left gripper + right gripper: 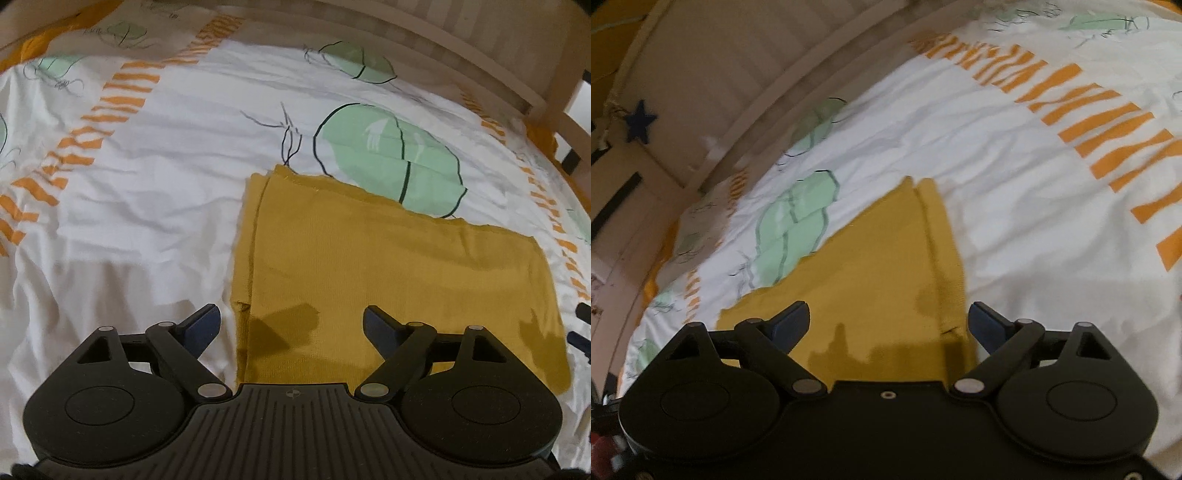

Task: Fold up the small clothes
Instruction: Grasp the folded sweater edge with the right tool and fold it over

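Observation:
A mustard-yellow cloth (388, 273) lies flat and folded on the white patterned bedsheet (147, 192). A folded strip runs along its left edge in the left wrist view. My left gripper (291, 325) is open and empty, hovering over the cloth's near left part. The cloth also shows in the right wrist view (879, 273), with the folded strip on its right side. My right gripper (888, 323) is open and empty above the cloth's near edge.
The bedsheet (1015, 184) has green shapes and orange stripe bands. A pale wooden bed rail (461, 55) runs along the far side, also in the right wrist view (746, 74). A dark blue star (641, 123) hangs at the left.

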Demonstrator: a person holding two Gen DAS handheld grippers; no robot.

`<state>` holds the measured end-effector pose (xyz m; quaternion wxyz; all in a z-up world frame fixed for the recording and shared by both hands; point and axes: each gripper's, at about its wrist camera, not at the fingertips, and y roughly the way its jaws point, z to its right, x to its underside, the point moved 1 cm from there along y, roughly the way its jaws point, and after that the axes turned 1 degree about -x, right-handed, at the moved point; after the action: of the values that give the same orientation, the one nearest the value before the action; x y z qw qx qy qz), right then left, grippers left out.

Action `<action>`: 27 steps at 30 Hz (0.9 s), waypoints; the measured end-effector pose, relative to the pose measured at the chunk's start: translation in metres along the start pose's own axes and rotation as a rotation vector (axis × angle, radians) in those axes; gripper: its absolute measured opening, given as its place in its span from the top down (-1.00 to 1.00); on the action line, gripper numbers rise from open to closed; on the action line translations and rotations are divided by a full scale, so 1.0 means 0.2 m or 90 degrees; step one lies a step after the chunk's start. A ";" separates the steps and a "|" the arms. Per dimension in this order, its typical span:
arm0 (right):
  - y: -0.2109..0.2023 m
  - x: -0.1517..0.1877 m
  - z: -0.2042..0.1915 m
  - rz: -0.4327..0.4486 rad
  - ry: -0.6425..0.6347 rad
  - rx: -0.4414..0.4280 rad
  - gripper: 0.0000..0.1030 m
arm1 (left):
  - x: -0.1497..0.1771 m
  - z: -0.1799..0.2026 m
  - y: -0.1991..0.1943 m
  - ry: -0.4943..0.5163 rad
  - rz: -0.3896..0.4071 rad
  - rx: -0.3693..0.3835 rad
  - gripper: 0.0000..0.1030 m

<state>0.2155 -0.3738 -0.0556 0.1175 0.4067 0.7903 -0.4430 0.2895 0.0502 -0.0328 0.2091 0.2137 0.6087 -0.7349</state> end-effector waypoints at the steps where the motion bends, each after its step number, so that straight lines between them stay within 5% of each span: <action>1: 0.01 0.00 0.01 0.004 0.002 0.008 -0.82 | 0.00 0.00 0.01 -0.001 -0.005 -0.002 -0.63; 10: 0.15 -0.02 0.09 -0.025 0.011 -0.037 -0.81 | 0.02 0.00 0.05 0.000 -0.045 0.007 -0.63; 14: 0.18 -0.04 0.08 -0.038 0.011 -0.039 0.14 | 0.03 0.00 0.06 0.000 -0.050 0.009 -0.63; 17: 0.19 -0.04 0.06 -0.043 0.009 -0.026 0.39 | 0.02 0.00 0.06 -0.005 -0.051 0.010 -0.63; 27: 0.14 -0.12 -0.28 -0.064 -0.075 0.007 0.44 | -0.01 -0.05 0.01 -0.034 -0.042 0.018 -0.63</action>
<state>0.2623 -0.3340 -0.0262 0.1397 0.3404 0.7990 -0.4757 0.2936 0.0605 -0.0349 0.1979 0.1766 0.5994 -0.7553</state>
